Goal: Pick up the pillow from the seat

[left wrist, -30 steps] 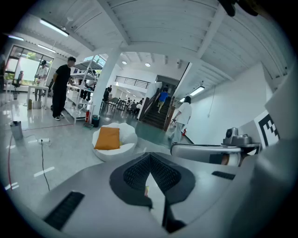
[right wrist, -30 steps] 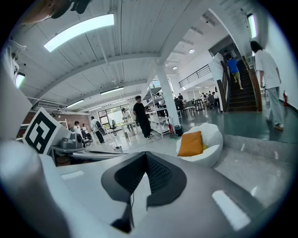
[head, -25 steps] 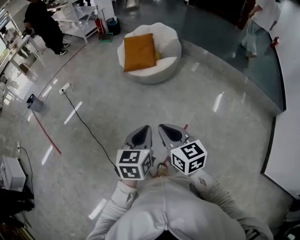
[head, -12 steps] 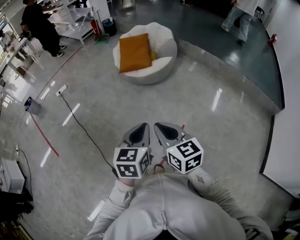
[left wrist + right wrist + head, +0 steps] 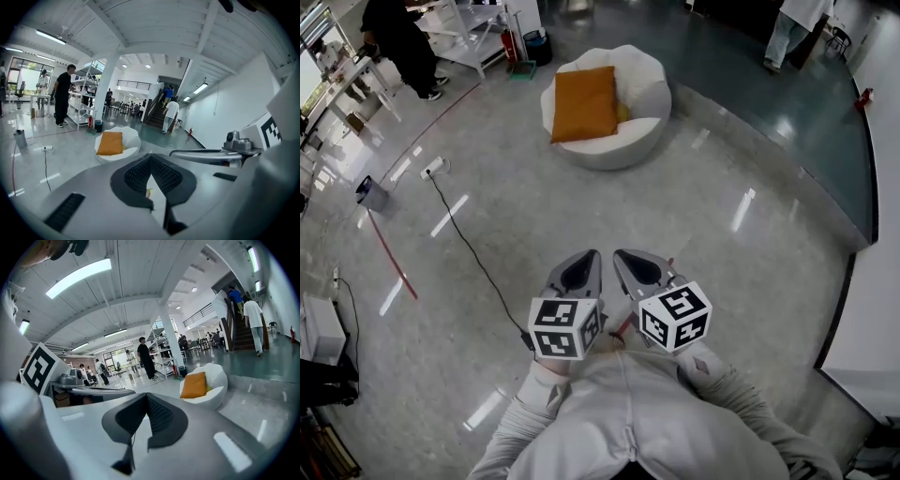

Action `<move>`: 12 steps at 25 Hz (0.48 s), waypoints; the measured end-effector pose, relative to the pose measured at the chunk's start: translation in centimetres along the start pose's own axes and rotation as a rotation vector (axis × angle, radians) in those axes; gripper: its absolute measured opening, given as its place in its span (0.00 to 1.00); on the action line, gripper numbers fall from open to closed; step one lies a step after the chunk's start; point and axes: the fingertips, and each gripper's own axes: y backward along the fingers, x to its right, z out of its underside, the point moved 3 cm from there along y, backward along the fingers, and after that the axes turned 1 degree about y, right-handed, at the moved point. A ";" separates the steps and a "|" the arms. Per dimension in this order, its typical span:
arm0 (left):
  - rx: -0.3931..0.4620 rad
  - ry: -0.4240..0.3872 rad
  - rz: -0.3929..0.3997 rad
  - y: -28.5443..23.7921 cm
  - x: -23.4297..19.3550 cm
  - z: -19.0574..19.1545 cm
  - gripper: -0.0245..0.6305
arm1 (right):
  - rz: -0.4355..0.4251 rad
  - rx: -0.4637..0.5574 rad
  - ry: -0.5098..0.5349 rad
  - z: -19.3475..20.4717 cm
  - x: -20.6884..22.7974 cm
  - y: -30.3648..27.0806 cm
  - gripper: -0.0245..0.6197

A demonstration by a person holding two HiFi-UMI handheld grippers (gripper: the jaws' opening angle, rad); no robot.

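An orange pillow (image 5: 586,103) lies on a round white seat (image 5: 645,120) across the grey floor, far ahead of both grippers. The same pillow (image 5: 110,143) shows small in the left gripper view, and the pillow (image 5: 194,385) on the seat (image 5: 213,391) shows at mid right in the right gripper view. My left gripper (image 5: 584,256) and right gripper (image 5: 619,255) are held side by side close to my chest, both shut with nothing between the pads. The left gripper (image 5: 150,158) and the right gripper (image 5: 147,397) point toward the seat.
A black cable (image 5: 473,251) runs across the floor on the left to a white plug block (image 5: 432,169). A red floor line (image 5: 392,265) and a small grey bin (image 5: 372,194) lie further left. White shelving (image 5: 483,39) and a person (image 5: 406,42) stand at back left, a white wall base (image 5: 862,309) at right.
The seat and pillow have shifted a little in the head view as I move. Both grippers stay shut and side by side. People in the background have walked on.
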 end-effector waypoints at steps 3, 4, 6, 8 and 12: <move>-0.002 0.002 -0.008 -0.9 -0.5 -0.1 0.04 | -0.005 -0.014 0.007 0.0 0.6 -1.0 0.04; -0.003 0.004 -0.009 -1.2 -0.8 -0.2 0.04 | -0.008 -0.017 0.009 0.0 0.7 -1.4 0.04; -0.002 0.009 -0.012 -1.9 -1.6 -0.6 0.04 | -0.011 -0.023 0.017 -0.2 1.0 -2.3 0.04; 0.002 0.013 -0.011 -2.7 -2.4 -1.1 0.04 | -0.010 -0.028 0.025 -0.4 1.4 -3.4 0.04; 0.006 0.010 0.001 -4.8 -4.6 -2.6 0.04 | -0.005 -0.030 0.032 -1.3 2.5 -6.1 0.04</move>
